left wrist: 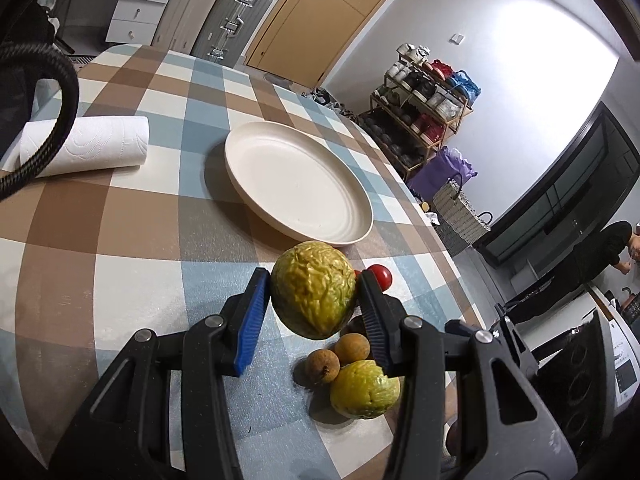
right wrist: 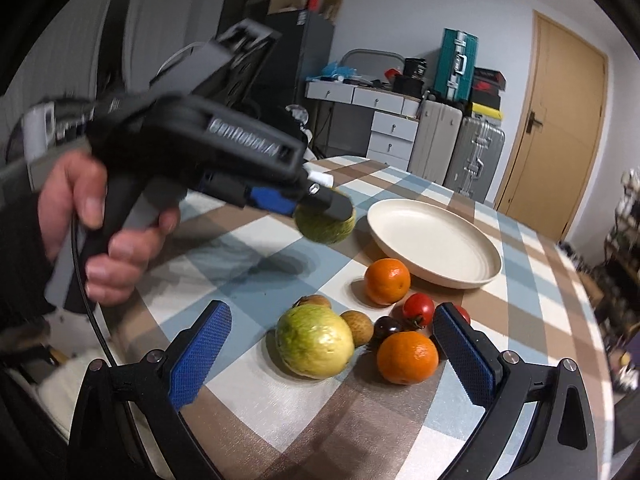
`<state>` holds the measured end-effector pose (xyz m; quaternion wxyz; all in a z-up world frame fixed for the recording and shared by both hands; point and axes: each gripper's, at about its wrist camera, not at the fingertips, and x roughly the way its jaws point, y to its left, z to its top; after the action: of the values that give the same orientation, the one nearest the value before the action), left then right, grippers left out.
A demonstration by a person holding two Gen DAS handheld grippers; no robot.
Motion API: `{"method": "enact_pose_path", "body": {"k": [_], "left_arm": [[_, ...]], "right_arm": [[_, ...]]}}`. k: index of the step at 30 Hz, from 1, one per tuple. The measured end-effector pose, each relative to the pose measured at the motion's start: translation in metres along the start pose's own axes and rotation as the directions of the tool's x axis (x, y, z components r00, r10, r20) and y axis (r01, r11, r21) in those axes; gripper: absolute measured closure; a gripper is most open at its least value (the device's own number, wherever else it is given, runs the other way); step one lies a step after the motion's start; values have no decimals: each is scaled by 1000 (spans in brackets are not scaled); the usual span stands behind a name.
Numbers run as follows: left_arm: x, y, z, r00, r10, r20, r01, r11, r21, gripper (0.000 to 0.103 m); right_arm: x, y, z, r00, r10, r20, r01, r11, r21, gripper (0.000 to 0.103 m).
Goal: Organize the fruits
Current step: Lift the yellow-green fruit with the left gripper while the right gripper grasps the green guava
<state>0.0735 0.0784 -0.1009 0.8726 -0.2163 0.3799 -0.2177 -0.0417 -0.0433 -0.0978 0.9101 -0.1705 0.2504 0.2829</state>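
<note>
L claw (left wrist: 314, 292) grips wrinkled guava (left wrist: 313, 290) above table (left wrist: 120, 240).

Left wrist view sits just behind its own fingers (left wrist: 258, 320), raised off the table (left wrist: 120, 216), tilted, looking down and forward past a guava (left wrist: 314, 290) toward the plate (left wrist: 298, 184), a door (left wrist: 320, 20) and shoe rack (left wrist: 424, 120) beyond; near to the fruit, the plate a little further off. Right wrist view sits low behind its wide-set fingers (right wrist: 200, 356), looking across the table (right wrist: 340, 420) over a second guava (right wrist: 314, 340) to the plate (right wrist: 434, 246); drawers (right wrist: 390, 128), suitcases (right wrist: 474, 156) and door (right wrist: 560, 120) behind; it sees the other gripper (right wrist: 326, 204) from the side. Shared: plate, fruit pile, checked cloth, suitcases, door.
</note>
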Motion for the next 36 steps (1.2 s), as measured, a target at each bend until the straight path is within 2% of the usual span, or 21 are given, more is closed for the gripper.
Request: {"method": "enact_pose_path", "body": {"k": [9,16,19,21,22,27,32,36], "left_arm": [[-12,-1,-4,1000,2,16,-2,1000,2,61],[-15,1,-3,1000,1,22,-1,1000,0,61],[-16,1,-3,1000,0,23,0,1000,-1,61],[-16,2,-3,1000,1,23,-1,1000,-2,61],[-17,2,-4,1000,1,24,-1,1000,-3,61],[-21,3,-5,1000,0,27,0,1000,-5,61],[-22,4,-5,1000,0,28,0,1000,-9,61],[-23,4,-5,1000,1,28,0,1000,-10,61]], "right_arm": [[13,18,-3,998,-53,-26,51,994,-102,1],[26,24,-3,994,-100,-49,90,981,-171,10],[29,25,-4,992,-115,-56,103,977,-188,10],[29,27,-4,992,-116,-57,102,975,-196,18],[30,28,-5,991,-114,-63,99,974,-201,26],[36,30,-7,990,-113,-87,92,972,-217,35],[38,29,-9,988,-113,-107,88,973,-216,53],[38,27,-10,988,-113,-105,89,973,-212,55]]}}
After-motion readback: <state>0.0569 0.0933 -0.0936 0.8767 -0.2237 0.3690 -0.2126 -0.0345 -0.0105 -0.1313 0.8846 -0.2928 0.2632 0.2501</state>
